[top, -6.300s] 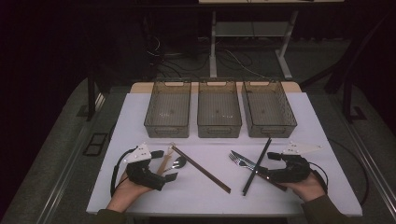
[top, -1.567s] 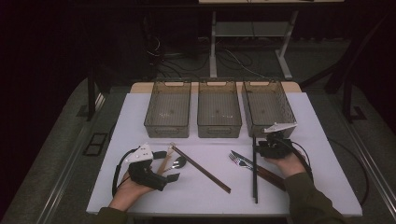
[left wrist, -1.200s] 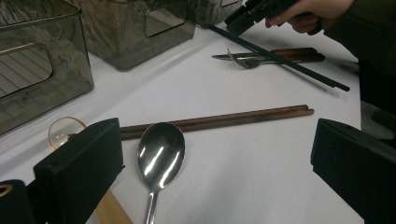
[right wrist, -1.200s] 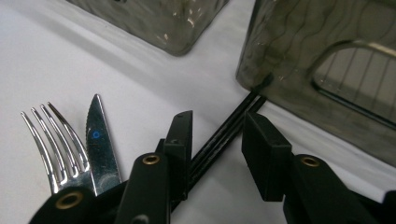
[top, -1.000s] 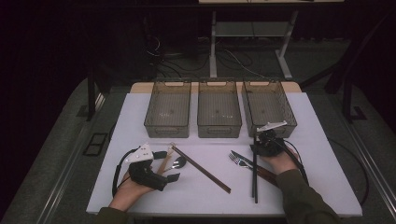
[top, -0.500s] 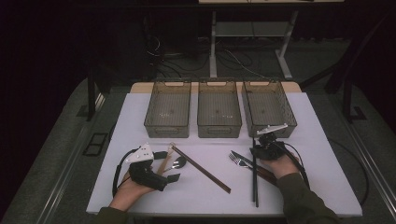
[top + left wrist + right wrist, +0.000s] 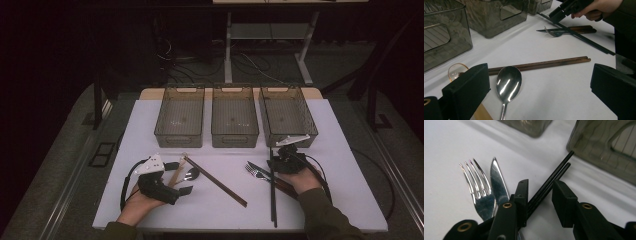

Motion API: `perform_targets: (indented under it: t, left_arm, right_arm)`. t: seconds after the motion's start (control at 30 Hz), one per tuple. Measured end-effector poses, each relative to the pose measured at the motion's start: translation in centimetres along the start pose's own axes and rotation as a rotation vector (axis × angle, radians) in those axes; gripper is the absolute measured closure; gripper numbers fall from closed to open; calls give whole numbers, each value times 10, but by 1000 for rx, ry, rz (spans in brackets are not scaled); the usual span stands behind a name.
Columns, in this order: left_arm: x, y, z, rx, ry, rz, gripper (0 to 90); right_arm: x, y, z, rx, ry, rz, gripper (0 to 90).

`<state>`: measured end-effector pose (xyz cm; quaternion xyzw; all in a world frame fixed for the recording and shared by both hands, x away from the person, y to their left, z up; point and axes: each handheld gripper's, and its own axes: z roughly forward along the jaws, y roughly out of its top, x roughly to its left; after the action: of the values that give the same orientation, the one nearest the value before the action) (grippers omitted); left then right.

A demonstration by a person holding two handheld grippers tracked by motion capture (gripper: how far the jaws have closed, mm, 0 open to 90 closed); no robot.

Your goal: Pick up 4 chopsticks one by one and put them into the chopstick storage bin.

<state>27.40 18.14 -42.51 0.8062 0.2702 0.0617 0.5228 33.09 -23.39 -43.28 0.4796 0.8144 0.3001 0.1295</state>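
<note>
Right tongs, lower middle of the right gripper view, straddle the black chopsticks lying on the bench; their jaws have just been opening, the grip evidently released. Left tongs gape over the spoon.

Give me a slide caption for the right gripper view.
Right gripper straddles two black chopsticks beside a steel fork and knife.
</note>
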Motion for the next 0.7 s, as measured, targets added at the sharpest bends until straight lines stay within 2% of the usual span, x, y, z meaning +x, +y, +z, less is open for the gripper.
perform_targets:
  t: [0.2,0.3,0.37,0.47,0.5,0.7]
  left_arm:
    - [0,0,0,2,-1,1,15]
    - [0,0,0,1,0,2,15]
    - [0,0,0,4,-1,0,15]
    - [0,0,0,3,0,1,15]
    - [0,0,0,3,1,0,15]
    - [0,0,1,5,0,1,15]
  right_arm:
    - [-1,-2,-4,-6,2,-1,628]
    - [-3,-2,-8,-29,0,5,635]
    - [-5,-2,-13,-37,6,12,716]
    - [-7,-4,-13,-26,-4,5,762]
    - [-11,-5,-11,-16,-22,9,810]
    - [-16,-4,-1,0,-15,18,857]
